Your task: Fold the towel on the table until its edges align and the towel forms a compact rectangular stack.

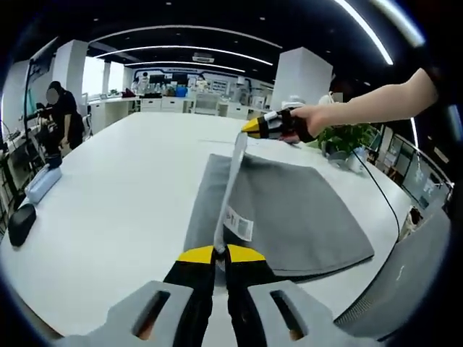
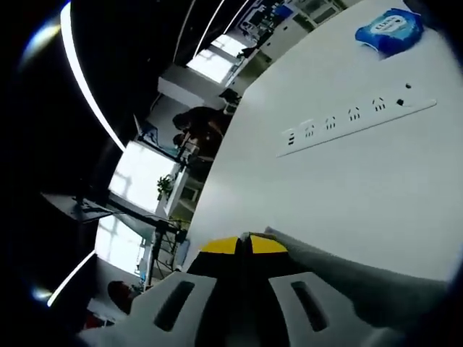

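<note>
Left gripper view: mid-fold. Left gripper (image 1: 221,253) clamped on the near edge of the grey cloth towel (image 1: 289,210) at 6 o'clock; right gripper (image 1: 255,126) at 1 o'clock, pinching the far end, edge lifted taut between them above the white table (image 1: 123,202).

Right gripper view: jaws closed on grey cloth at 6 o'clock; white power strip (image 2: 354,116) and blue wipes pack (image 2: 391,29) at 1 o'clock (absent from the other view).

Next, probably: carry the edge across, align corners.

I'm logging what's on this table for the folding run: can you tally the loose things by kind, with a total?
Grey towel: 1
White power strip: 1
Blue wipes pack: 1
Dark mouse-like item at the table edge: 1
Pale blue case-like item: 1
Total: 5
</note>
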`<state>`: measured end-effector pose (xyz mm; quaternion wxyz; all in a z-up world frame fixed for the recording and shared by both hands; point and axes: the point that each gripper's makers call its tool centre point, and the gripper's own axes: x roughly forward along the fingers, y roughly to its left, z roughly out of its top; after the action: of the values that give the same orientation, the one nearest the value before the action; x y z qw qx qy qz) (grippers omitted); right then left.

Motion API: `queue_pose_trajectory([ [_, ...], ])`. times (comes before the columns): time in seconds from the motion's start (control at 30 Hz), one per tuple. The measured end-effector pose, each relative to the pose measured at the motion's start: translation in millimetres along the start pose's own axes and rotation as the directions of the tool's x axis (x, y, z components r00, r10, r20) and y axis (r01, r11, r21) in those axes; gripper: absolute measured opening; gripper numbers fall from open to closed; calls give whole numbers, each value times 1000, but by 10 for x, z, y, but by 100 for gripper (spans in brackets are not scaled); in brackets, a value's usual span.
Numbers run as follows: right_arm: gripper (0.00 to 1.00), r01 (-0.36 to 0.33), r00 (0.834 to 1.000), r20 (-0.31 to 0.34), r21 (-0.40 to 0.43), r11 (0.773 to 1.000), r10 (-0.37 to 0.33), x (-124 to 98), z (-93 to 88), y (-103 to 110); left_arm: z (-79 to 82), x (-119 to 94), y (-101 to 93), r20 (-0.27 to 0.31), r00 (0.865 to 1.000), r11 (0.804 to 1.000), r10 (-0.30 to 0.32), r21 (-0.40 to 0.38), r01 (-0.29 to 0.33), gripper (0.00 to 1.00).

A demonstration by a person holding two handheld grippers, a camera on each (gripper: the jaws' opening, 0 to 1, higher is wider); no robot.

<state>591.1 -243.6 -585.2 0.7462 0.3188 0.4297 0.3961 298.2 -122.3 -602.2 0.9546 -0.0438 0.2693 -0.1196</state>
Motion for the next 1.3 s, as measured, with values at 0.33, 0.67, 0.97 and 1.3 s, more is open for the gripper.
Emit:
queue_pose_trajectory([
  [0.33, 4, -25, 1000, -2, -37, 999, 25, 12, -90, 85, -68, -1, 131, -6, 998, 997, 64, 34, -64, 13],
  [0.67, 12, -35, 999, 11, -21, 999, 35, -74, -85, 64, -97, -33, 132, -8, 996, 996, 84, 35, -84, 16],
  [0.97, 12, 24, 1000, -3, -53, 998, -24, -334, -230, -89, 12, -3, 24, 7, 998, 995, 67, 73, -67, 17],
  [1.3, 13, 70, 980, -161, -252, 965, -113, -671, -634, -189, 208, -68, -97, 5, 1000, 986, 2, 169, -3, 19],
])
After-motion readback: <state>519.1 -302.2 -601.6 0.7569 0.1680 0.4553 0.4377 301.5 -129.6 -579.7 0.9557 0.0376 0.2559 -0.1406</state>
